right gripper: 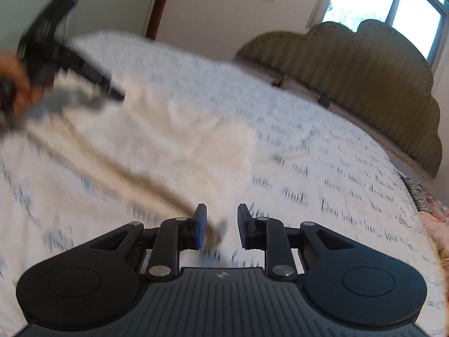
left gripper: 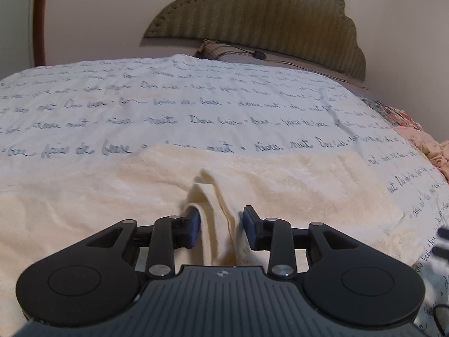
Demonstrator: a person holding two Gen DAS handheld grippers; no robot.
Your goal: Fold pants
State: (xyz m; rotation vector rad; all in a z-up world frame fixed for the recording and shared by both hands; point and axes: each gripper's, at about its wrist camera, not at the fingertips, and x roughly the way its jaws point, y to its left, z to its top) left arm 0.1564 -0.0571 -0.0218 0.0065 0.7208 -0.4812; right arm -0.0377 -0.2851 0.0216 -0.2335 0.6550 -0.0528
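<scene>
Gripping a pinched ridge of cream pants on the bed

Left gripper point(left gripper: 221, 226): blue pads straddle a raised fold of the cream fleece pants point(left gripper: 252, 179). Left pad touches the cloth; right pad looks just off it, so jaws read as partly closed around the fold, not firmly clamped. Grip looks shallow.

Right gripper point(right gripper: 221, 226): jaws apart. A blurred corner of the pants lies between and just under the pads; nothing pinched that I can see. Right wrist view is heavily motion-blurred, so contact there is unclear. Same view shows the left gripper at far left with the person's hand point(right gripper: 16, 84) on it.

Pants lie spread across the script-printed bedsheet point(left gripper: 196, 104), running from the left gripper toward the right one, mostly flat. Upholstered headboard point(left gripper: 261, 19) behind, a pillow point(left gripper: 216, 50) at its base, a floral quilt point(left gripper: 415, 137) at the bed's right edge.

Risks, as judgement:
- Fluffy fleece may slip from the left pads if lifted before they close fully.
- Pinching only the top layer would drag one ply and skew the fold.
- Right gripper closing on the sheet too would pull bedding along.
</scene>
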